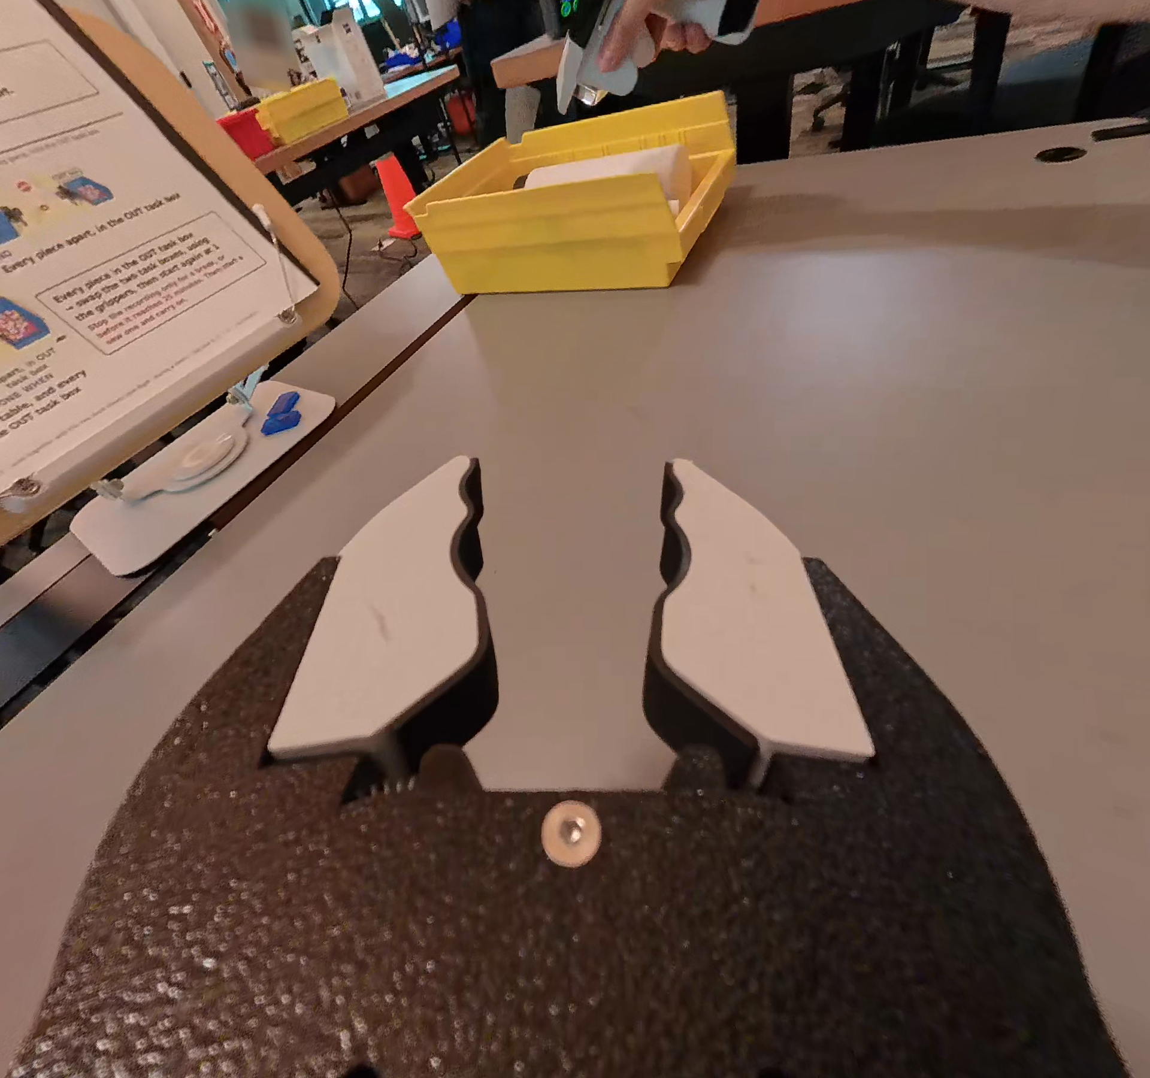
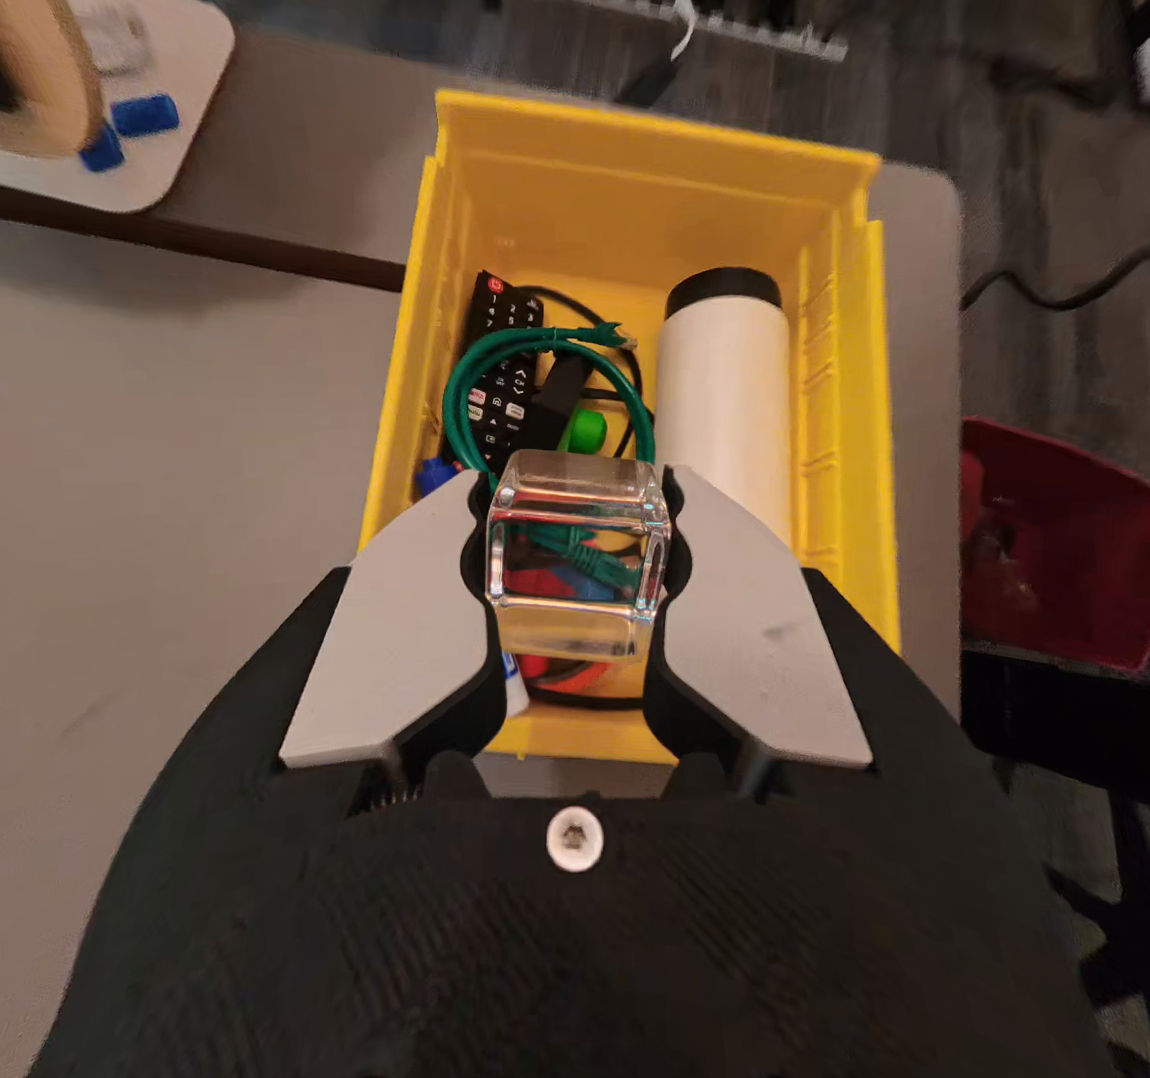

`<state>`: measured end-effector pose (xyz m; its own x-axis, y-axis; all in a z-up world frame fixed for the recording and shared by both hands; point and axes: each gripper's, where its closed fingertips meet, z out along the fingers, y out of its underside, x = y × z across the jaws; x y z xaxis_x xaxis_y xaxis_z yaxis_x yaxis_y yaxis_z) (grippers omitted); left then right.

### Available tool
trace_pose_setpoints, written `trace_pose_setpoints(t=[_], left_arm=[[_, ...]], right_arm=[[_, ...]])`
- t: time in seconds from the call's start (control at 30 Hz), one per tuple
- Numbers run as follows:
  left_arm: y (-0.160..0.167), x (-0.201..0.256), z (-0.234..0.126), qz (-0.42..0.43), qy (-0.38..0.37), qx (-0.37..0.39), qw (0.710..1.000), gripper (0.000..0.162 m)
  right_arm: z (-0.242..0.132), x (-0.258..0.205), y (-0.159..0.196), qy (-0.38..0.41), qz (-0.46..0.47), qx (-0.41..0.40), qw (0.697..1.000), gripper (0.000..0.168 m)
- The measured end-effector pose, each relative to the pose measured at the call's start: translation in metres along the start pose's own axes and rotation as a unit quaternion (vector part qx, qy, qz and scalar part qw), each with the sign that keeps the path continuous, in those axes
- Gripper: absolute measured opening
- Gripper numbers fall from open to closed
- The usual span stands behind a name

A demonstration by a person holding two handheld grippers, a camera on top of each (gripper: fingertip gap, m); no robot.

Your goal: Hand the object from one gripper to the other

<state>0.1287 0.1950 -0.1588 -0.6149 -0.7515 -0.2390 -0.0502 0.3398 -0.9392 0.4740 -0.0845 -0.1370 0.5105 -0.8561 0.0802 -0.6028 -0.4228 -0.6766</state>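
Right gripper [image 2: 575, 541] hangs above the yellow bin [image 2: 653, 133], nose down. Its jaws are closed on a clear glass cube [image 2: 575, 556], gripped on two opposite faces, the other faces bare. The cube is off the bin's contents, held in the air over the near end of the bin.

In the bin below: a black remote [image 2: 501, 364] at about 11 o'clock from the cube, a coiled green cable [image 2: 541, 339] lying over it, a white cylinder with a black cap [image 2: 722, 388] along the wall at 1 o'clock, and a small green piece [image 2: 585, 429] just past the cube's far edge.

Left gripper [image 1: 572, 550] sits low over the grey table [image 1: 871, 395], jaws apart, nothing between them. From its camera the bin is at 12 o'clock, well apart, and the right gripper shows at 1 o'clock above the bin, held in a hand [image 1: 672, 9]. An instruction board on a stand [image 1: 124, 208] is at 10 o'clock.

Judgement: pick-up looks done; the transfer itself has not begun. The two grippers are well apart.

Next move calls for bringing the cube and the open left jaws together, with the left fingers set across the cube's free faces, crosswise to the right's hold. Left must close firmly before right lets go. Glass looks slick and hard: an off-centre pinch could let it slip or twist.
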Motion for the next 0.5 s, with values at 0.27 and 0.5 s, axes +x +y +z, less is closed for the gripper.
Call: trace_pose_setpoints(t=[0.27, 0.5], left_arm=[[0.019, -0.024, -0.014, -0.027, -0.028, -0.03, 0.999, 0.052], [0.042, -0.036, -0.016, -0.049, -0.038, -0.064, 0.996, 0.05]], right_arm=[[0.085, 0.001, 0.003, 0.003, -0.014, -0.115, 0.993, 0.052], [0.122, 0.002, 0.023, -0.011, -0.001, -0.176, 0.984, 0.053]])
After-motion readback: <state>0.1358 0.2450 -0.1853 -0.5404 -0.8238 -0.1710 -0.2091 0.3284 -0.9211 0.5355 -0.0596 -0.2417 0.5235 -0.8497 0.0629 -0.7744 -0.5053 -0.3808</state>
